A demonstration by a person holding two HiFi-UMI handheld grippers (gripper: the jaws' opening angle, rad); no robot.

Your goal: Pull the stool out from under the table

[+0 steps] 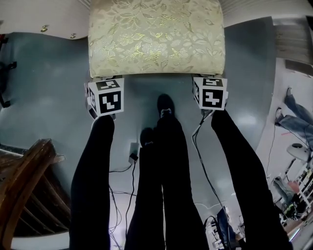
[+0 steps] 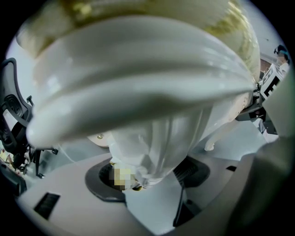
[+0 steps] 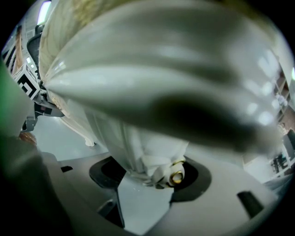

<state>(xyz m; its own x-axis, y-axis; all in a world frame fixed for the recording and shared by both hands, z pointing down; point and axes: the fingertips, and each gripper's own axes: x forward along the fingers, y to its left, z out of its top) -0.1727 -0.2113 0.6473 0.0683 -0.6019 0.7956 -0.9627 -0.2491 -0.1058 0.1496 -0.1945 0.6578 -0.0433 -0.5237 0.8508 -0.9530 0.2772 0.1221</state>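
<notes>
The stool (image 1: 156, 36) has a cream cushion with a gold leaf pattern and white carved legs, and its far end lies under the white table (image 1: 39, 14). My left gripper (image 1: 105, 97) is at the stool's near left corner and my right gripper (image 1: 210, 93) at its near right corner, with both sets of jaws hidden below the seat. In the left gripper view the left gripper (image 2: 147, 182) is shut on a white stool leg (image 2: 161, 138). In the right gripper view the right gripper (image 3: 152, 179) stands wide around another white leg (image 3: 138, 147) with a gold-ringed foot, its pads against it.
A dark wooden chair (image 1: 24, 190) stands at the lower left. Cables (image 1: 132, 171) trail over the grey floor between the person's legs and black shoes (image 1: 165, 105). Equipment and clutter (image 1: 293, 190) fill the lower right.
</notes>
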